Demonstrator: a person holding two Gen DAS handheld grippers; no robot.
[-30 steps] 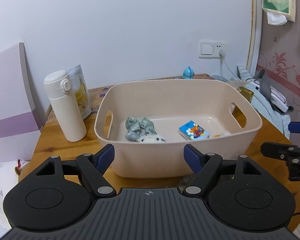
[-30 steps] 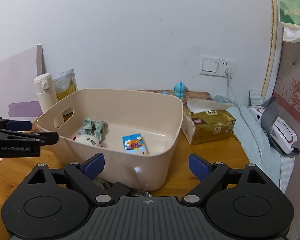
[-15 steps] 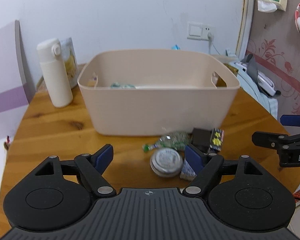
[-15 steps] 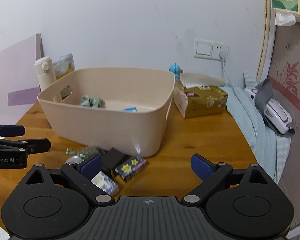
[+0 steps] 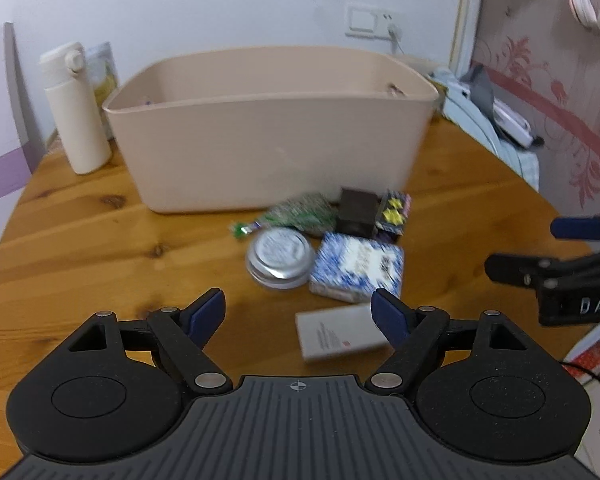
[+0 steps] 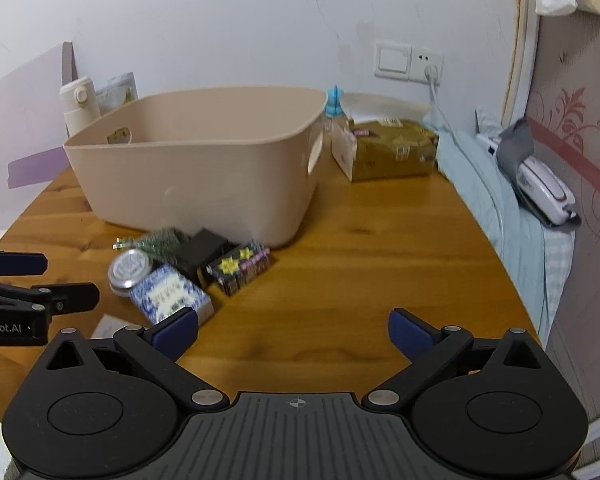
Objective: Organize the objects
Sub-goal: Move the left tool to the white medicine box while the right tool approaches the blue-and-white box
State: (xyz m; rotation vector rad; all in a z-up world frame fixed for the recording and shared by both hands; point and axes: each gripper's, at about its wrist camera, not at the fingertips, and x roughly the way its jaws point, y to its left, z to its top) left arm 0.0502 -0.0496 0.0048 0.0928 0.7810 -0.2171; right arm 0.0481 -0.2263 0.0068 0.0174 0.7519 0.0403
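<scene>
A beige basket [image 5: 272,128] stands on the wooden table [image 5: 80,240]; it also shows in the right wrist view [image 6: 196,160]. In front of it lie a round tin [image 5: 280,258], a blue patterned pack [image 5: 358,266], a green packet [image 5: 304,212], a dark box [image 5: 356,212], a dark star-printed box [image 5: 394,212] and a white card box [image 5: 338,332]. My left gripper [image 5: 300,312] is open and empty above the table, just short of the tin and pack. My right gripper [image 6: 292,330] is open and empty, to the right of the pile [image 6: 172,296].
A white flask [image 5: 76,108] and a snack bag [image 5: 102,68] stand left of the basket. A gold tissue box [image 6: 392,152], a blue figurine [image 6: 334,104] and a light blue cloth [image 6: 496,200] lie at the right. A purple board [image 5: 0,120] leans at the left.
Both grippers have pulled back and dropped lower. The basket's inside has gone out of sight, and the small objects in front of it have come into view. Both stay open.
</scene>
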